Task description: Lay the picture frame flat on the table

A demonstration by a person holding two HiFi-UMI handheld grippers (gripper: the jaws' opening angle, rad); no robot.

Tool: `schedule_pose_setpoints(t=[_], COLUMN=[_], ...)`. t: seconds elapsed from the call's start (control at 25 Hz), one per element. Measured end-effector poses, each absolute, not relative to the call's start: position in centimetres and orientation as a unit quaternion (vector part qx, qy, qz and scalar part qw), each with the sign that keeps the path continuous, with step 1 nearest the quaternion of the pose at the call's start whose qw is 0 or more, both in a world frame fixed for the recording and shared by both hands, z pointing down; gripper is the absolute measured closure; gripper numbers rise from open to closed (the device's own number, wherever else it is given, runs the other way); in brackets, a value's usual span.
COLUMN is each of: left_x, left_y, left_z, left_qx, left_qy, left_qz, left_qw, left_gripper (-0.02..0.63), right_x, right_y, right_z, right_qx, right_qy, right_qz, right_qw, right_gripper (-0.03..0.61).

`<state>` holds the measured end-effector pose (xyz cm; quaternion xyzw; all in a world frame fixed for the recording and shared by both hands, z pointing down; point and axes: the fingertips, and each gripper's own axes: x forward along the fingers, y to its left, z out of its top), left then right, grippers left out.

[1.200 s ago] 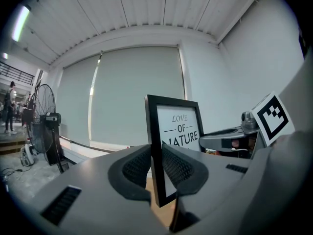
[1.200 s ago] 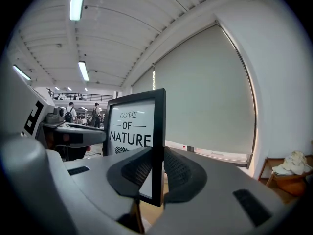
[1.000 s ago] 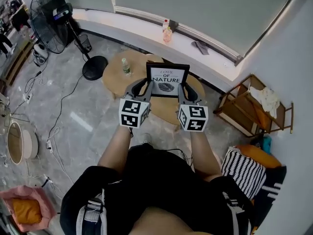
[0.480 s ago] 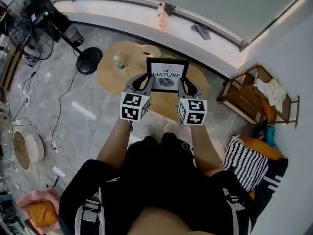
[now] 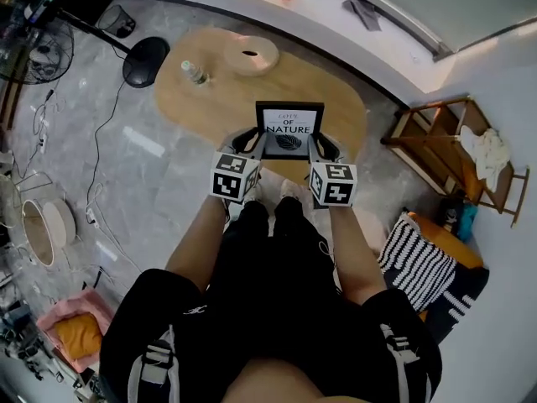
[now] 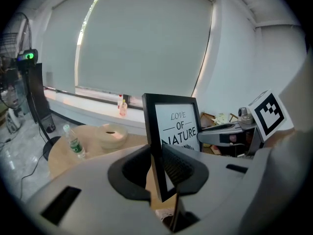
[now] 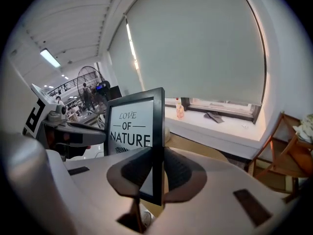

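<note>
Left hand-held gripper [image 5: 258, 144], right hand-held gripper [image 5: 312, 146] pinch opposite edges of upright picture frame [image 5: 289, 130]; forearms [image 5: 198, 250] extended forward

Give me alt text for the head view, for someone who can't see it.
From above, a person holds a black picture frame reading Love of Nature, its side edges clamped by the left gripper and right gripper, over a wooden table with a bottle.

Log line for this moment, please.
left gripper: shut on picture frame | right gripper: same | frame: upright over table, not flat
</note>
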<state>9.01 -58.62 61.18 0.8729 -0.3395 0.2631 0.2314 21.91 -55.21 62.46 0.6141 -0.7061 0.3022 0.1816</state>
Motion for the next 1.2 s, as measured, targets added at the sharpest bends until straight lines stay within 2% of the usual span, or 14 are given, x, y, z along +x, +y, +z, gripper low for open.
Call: schedule_pose_setpoints(t=[0.4, 0.72, 1.08, 1.2], left_x=[13.0, 15.1, 16.5, 16.8], left_y=[-60.0, -60.3, -62.1, -63.0], left_z=[80.0, 93.9, 103.8, 105.5], left_qx=[0.832, 0.797, 0.769, 0.748], left_qy=[-0.300, -0.288, -0.287, -0.295], left_qz=[0.320, 0.370, 0.396, 0.387], left_qw=[0.340, 0.381, 0.411, 0.450], left_gripper=[0.531, 0.532, 0.535, 0.538], right_x=[26.0, 28.1, 29.6, 29.9], right_y=[-56.3, -56.8, -58.9, -59.6], right_z=[81.5, 95.4, 105.0, 106.9], right_qx=[0.572, 0.528, 0.502, 0.499], right_qy=[-0.671, -0.646, -0.631, -0.617], right_qz=[0.410, 0.474, 0.504, 0.521], right_qw=[0.235, 0.283, 0.310, 0.314], right_gripper=[0.488, 0.488, 0.486, 0.486])
